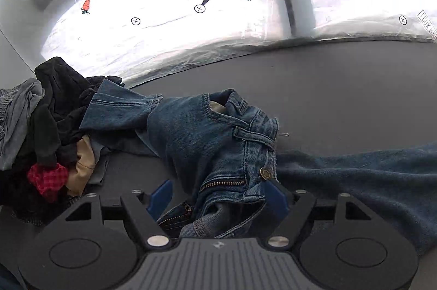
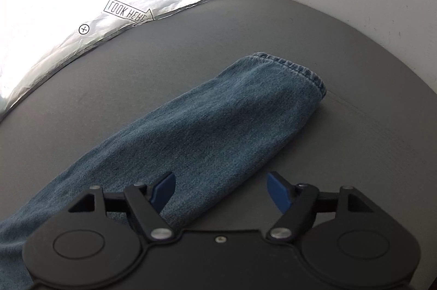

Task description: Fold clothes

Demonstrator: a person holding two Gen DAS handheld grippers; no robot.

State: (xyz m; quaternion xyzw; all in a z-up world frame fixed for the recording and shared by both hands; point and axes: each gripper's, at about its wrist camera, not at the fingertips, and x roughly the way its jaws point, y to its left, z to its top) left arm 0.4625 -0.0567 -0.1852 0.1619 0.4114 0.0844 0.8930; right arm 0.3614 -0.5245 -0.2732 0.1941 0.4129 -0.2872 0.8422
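The left gripper [image 1: 218, 194] is hanging with its jaws apart over the jeans [image 1: 207, 137], whose crumpled waistband, zipper and brass button are bunching between the blue pads, seemingly unpinched. Leftward, a pile of clothes [image 1: 46, 123] (dark garments, a red checked scrap) is crowding the grey table [image 1: 341, 88]. The right gripper [image 2: 221, 191] is also gaping, one jeans leg [image 2: 218, 126] lying beneath; its lower end is running out of frame.
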